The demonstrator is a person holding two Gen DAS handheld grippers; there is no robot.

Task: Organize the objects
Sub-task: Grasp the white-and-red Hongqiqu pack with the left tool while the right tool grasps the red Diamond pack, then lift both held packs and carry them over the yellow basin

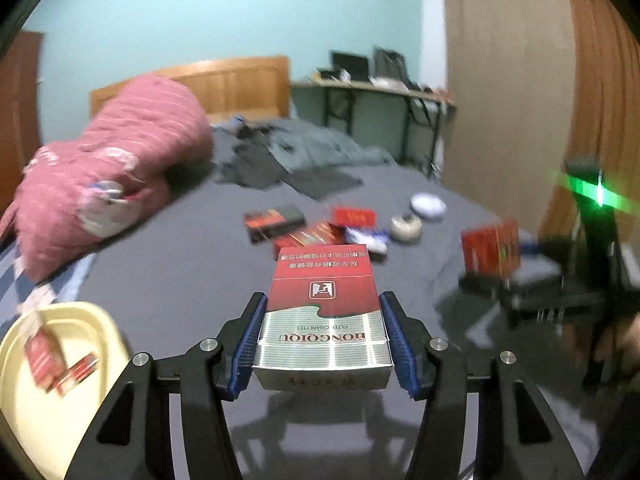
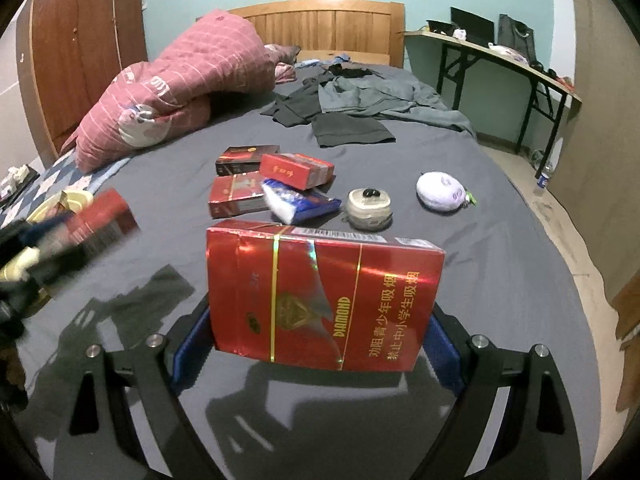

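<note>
My left gripper (image 1: 322, 300) is shut on a red and silver cigarette pack (image 1: 322, 312), held above the grey bed. It shows blurred in the right wrist view (image 2: 100, 220). My right gripper (image 2: 320, 312) is shut on a red Diamond cigarette pack (image 2: 320, 296), also seen in the left wrist view (image 1: 490, 252). A cream tray (image 1: 80, 364) at lower left holds two red packs (image 1: 56, 360). Several more packs (image 2: 260, 180), a blue and white tissue pack (image 2: 296, 200), a round tin (image 2: 369, 208) and a white pouch (image 2: 440, 191) lie mid-bed.
A pink quilt (image 2: 180, 92) lies at the bed's left, grey clothes (image 2: 360, 104) near the headboard (image 2: 320, 28). A folding desk (image 2: 500, 60) with laptops stands at the right wall. A wardrobe (image 2: 80, 52) stands at the left. A bottle (image 2: 542, 178) stands on the floor.
</note>
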